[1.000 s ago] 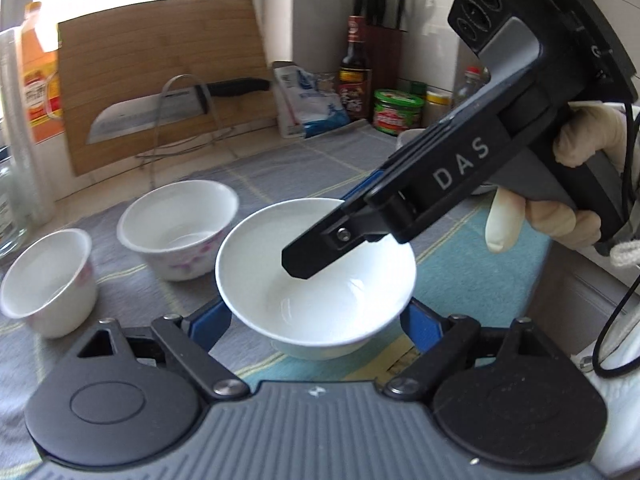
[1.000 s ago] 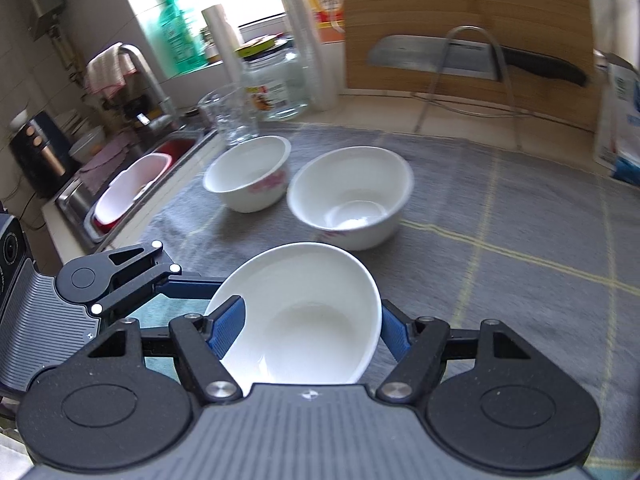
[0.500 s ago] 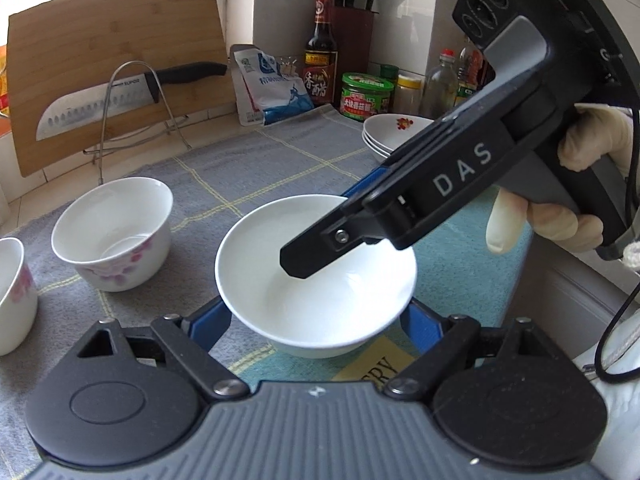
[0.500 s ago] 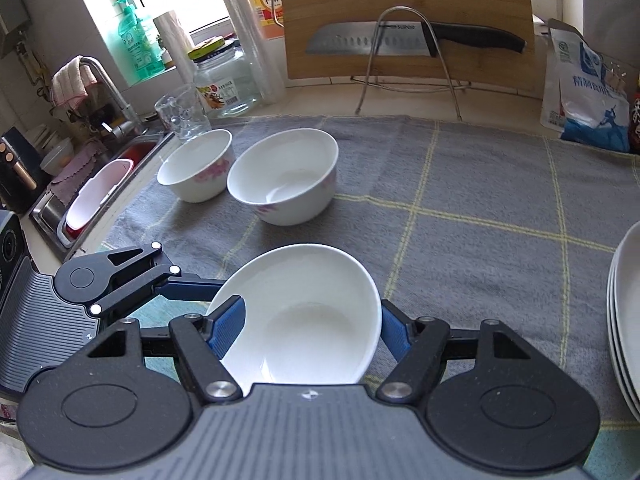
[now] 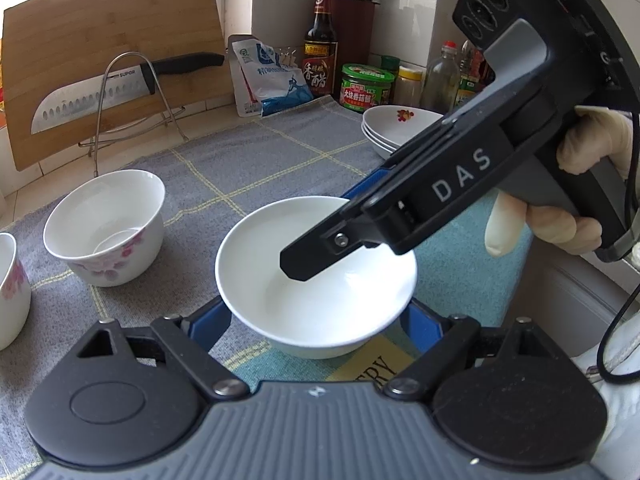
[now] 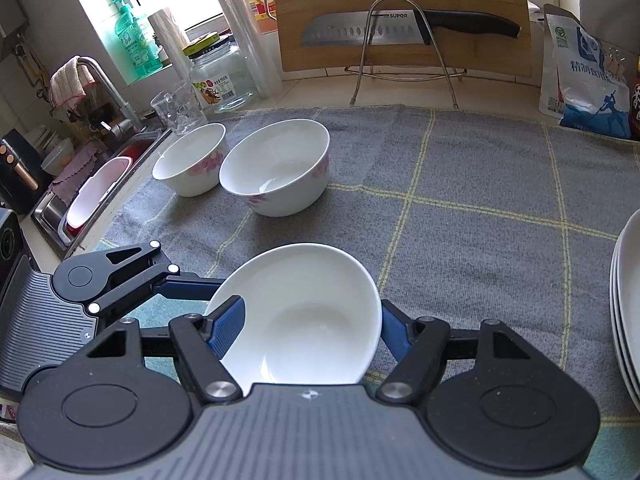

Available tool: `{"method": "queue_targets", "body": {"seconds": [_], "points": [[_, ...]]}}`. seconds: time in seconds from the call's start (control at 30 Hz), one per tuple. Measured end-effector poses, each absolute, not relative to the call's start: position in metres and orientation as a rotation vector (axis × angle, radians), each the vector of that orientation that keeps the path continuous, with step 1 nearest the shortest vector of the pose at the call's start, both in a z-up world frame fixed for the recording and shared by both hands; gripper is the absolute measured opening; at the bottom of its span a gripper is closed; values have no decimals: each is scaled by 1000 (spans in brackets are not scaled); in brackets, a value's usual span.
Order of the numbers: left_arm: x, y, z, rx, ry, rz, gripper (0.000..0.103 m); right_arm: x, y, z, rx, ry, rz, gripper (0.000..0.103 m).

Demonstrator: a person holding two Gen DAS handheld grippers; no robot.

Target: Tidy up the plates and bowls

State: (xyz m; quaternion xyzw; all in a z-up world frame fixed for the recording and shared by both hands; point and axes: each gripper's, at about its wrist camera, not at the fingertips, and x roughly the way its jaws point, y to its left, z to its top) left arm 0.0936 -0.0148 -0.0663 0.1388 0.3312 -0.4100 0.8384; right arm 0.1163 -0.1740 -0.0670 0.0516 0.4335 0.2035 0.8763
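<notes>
A plain white bowl (image 5: 316, 280) sits between the blue pads of both grippers, above the grey checked cloth (image 6: 460, 200). My left gripper (image 5: 316, 320) is shut on its sides. My right gripper (image 6: 308, 328) is also shut on the same bowl (image 6: 304, 316); one right finger reaches into the bowl in the left wrist view. Two flowered bowls (image 6: 276, 168) (image 6: 190, 164) stand on the cloth to the left. A stack of white plates (image 5: 400, 126) stands at the right; it also shows in the right wrist view (image 6: 628, 304).
A bamboo cutting board (image 6: 400, 12) with a knife (image 6: 400, 28) on a wire rack stands at the back. A glass (image 6: 176, 108) and a jar (image 6: 220, 76) stand near the sink (image 6: 100, 188) at the left. Bottles, a green-lidded jar (image 5: 366, 88) and a salt bag (image 5: 268, 76) line the wall.
Both grippers have carried the white bowl to the right across the cloth. The flowered bowls have slid left in view and the plate stack has come into view.
</notes>
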Motion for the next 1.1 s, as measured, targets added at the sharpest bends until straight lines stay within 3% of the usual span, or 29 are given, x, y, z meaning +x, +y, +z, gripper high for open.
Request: {"method": "queue_targets", "body": {"seconds": [0.17, 0.3, 0.73, 1.1], "points": [[93, -16, -67, 305, 695, -866, 91, 116, -174, -69, 122, 907, 428, 82], [92, -16, -68, 305, 695, -864, 92, 114, -174, -65, 128, 878, 424, 102], [82, 33, -49, 232, 674, -790, 100, 119, -165, -43, 58, 823, 432, 103], [131, 59, -52, 245, 584, -522, 101, 153, -138, -30, -35, 795, 483, 103]]}}
